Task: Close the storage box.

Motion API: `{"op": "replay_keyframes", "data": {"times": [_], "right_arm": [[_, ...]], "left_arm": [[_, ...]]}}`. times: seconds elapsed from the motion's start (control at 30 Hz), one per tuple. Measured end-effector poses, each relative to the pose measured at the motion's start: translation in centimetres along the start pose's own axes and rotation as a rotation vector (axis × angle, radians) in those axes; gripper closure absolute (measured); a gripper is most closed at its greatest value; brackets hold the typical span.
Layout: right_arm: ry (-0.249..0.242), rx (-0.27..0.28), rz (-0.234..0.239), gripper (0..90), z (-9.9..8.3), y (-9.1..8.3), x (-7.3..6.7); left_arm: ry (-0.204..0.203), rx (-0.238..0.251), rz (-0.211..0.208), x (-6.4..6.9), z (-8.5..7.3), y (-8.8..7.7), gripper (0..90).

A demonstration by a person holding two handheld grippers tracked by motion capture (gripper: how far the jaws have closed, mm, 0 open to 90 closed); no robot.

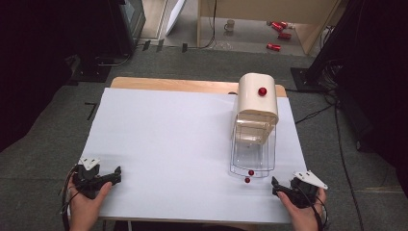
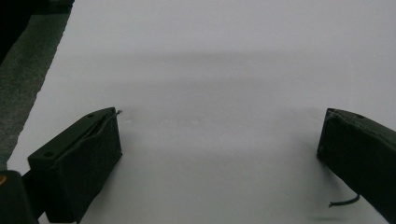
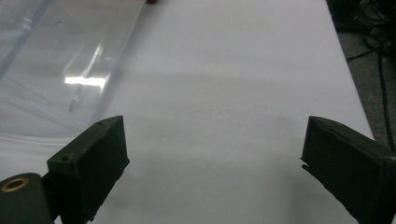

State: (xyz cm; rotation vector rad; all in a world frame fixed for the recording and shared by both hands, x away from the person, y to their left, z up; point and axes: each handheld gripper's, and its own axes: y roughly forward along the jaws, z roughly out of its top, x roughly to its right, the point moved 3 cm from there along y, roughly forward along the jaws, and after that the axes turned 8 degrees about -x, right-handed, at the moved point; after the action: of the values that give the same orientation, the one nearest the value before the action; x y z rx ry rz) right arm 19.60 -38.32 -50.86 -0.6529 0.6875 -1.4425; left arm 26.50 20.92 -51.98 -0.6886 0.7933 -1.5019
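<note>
Two empty grippers beside clear drawer (image 1: 252, 156)

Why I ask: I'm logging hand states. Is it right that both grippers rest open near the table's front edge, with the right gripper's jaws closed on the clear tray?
Not quite. The right gripper holds nothing: the right gripper view shows its jaws wide apart over bare table, with the clear tray off to the side. The left gripper is open too.

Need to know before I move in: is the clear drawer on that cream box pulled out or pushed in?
Pulled out. The clear drawer extends from the cream box toward the person, its red knob near the table's front edge.
</note>
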Motion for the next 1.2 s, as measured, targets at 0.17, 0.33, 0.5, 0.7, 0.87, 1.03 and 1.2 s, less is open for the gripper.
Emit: {"op": "replay_keyframes", "data": {"times": [0.17,0.33,0.5,0.7,0.87,1.03,1.2], "right_arm": [[-0.007,0.018,0.019,7.4,0.3,-1.4,-1.3],[0.003,0.041,0.039,10.6,0.5,-2.6,-2.1],[0.004,0.083,0.067,13.8,1.1,-4.0,-3.2],[0.002,0.098,0.094,20.9,1.4,-4.6,-4.7],[0.002,0.099,0.108,26.7,1.5,-4.6,-5.5],[-0.008,0.109,0.132,33.4,1.5,-4.9,-6.7],[-0.017,0.119,0.139,39.7,1.6,-4.9,-7.7]], "left_arm": [[0.0,0.001,0.0,0.0,0.0,0.0,0.0],[0.001,0.0,0.0,0.0,0.0,0.0,0.0],[0.0,0.001,0.0,0.0,0.0,0.0,0.0],[0.0,0.001,0.001,0.0,0.0,0.0,0.0],[0.001,0.001,0.0,0.0,0.0,0.0,0.0],[0.0,0.001,0.0,0.0,0.0,0.0,0.0],[0.0,0.001,0.0,0.0,0.0,0.0,0.0]]}}
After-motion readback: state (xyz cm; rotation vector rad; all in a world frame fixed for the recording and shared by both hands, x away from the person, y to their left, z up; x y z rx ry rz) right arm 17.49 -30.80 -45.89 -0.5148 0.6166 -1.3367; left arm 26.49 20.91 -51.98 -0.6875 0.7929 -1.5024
